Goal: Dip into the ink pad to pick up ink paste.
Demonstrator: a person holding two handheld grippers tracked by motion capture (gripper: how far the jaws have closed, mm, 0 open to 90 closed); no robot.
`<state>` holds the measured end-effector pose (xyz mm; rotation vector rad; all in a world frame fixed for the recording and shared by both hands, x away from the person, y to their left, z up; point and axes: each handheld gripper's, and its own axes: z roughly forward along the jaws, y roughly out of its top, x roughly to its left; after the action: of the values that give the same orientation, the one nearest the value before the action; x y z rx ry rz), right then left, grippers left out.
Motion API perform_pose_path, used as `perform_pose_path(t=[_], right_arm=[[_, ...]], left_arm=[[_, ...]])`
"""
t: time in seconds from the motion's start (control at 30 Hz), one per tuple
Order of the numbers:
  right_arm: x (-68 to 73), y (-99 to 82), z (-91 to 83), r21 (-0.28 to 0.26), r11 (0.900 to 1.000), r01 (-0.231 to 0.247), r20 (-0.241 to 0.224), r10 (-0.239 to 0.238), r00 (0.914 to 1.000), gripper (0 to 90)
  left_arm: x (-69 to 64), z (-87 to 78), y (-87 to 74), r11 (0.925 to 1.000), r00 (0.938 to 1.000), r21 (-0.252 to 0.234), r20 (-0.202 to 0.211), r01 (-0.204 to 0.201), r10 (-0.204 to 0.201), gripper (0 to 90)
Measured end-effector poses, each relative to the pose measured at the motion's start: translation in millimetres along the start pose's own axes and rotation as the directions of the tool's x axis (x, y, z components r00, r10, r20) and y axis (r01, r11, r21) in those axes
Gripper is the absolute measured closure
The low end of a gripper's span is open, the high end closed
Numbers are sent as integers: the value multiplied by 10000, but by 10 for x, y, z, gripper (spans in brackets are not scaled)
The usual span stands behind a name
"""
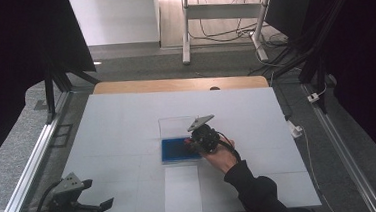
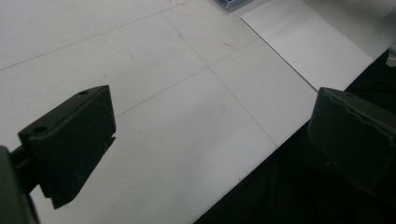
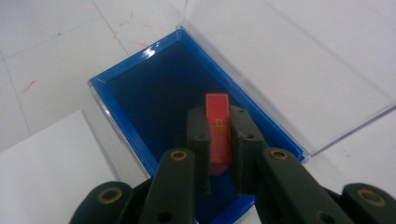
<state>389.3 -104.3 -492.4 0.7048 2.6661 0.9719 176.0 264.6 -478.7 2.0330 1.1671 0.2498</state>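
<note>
Right gripper (image 3: 218, 140): jaws pressed onto one thin red-orange card (image 3: 217, 122), pinched by its flat faces and held upright over the dark blue tray (image 3: 122, 122) of an open case. In the high view the same gripper (image 1: 194, 143) sits over the tray's right end.

Clear hinged lid (image 3: 299, 60) lies flat on the table beyond the tray.

Step, as judged: placing the card into the tray, or lifting it out; the frames don't settle which. If placing, next move calls for lowering until the card's bottom edge meets the blue floor, then releasing.

Left gripper (image 1: 82, 206): jaws spread, nothing between them, idle near the front-left table edge.

Count: one card, one case, one white paper sheet (image 1: 182, 189), two grippers.
</note>
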Motion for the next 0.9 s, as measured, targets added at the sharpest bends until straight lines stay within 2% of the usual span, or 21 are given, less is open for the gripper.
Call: perform_pose_path(t=[0.07, 0.17, 0.23, 0.37, 0.47, 0.5, 0.53, 0.6, 0.63, 0.73, 0.77, 0.8, 0.9], right_arm=[[4, -10, 1, 3, 9999, -172, 3, 172, 9999, 801], [13, -13, 4, -16, 9999, -165, 78, 166, 9998, 802], [80, -7, 12, 14, 9999, 134, 429, -135, 9990, 802], [131, -1, 16, 97, 9992, 391, 686, -397, 9969, 803], [102, -11, 18, -25, 9999, 148, 514, -147, 9986, 803], [36, -28, 14, -110, 9997, -196, 201, 198, 9996, 803], [36, -28, 14, -110, 9997, -196, 201, 198, 9996, 803], [-9, -44, 13, -207, 9983, -548, -75, 546, 9985, 804], [-8, -44, 13, -202, 9984, -527, -65, 526, 9986, 804], [64, -34, 16, -139, 9999, -6, 367, 11, 9993, 804], [64, -34, 16, -139, 9999, -6, 367, 11, 9993, 804], [109, -33, 20, -155, 9998, 151, 578, -141, 9982, 804], [79, -42, 16, -229, 9997, 35, 453, -25, 9990, 803]], left_arm=[[-1, 1, 0, 10000, 10000, 15, -7, -4, 4, 12], [-5, 5, 3, 10000, 10000, 53, -13, -13, 13, 13], [-7, 9, 5, 10000, 10000, 89, -27, -36, 36, 14], [-7, 12, 7, 9999, 10000, 122, -39, -31, 31, 14], [-6, 11, 6, 9999, 10000, 116, -36, -26, 26, 14], [-4, 10, 6, 9999, 10000, 107, -25, -18, 18, 14], [-4, 10, 6, 9999, 10000, 108, -20, -13, 13, 14], [-1, 10, 6, 9999, 10000, 107, -9, -4, 4, 14], [-1, 10, 6, 9999, 10000, 112, -7, -4, 4, 14], [-4, 12, 7, 9999, 10000, 126, -26, -15, 15, 14], [-5, 13, 8, 9999, 10000, 137, -32, -17, 17, 14], [-6, 13, 8, 9999, 10000, 139, -21, -13, 13, 14], [-6, 13, 8, 9999, 10000, 139, -36, -15, 15, 15]])
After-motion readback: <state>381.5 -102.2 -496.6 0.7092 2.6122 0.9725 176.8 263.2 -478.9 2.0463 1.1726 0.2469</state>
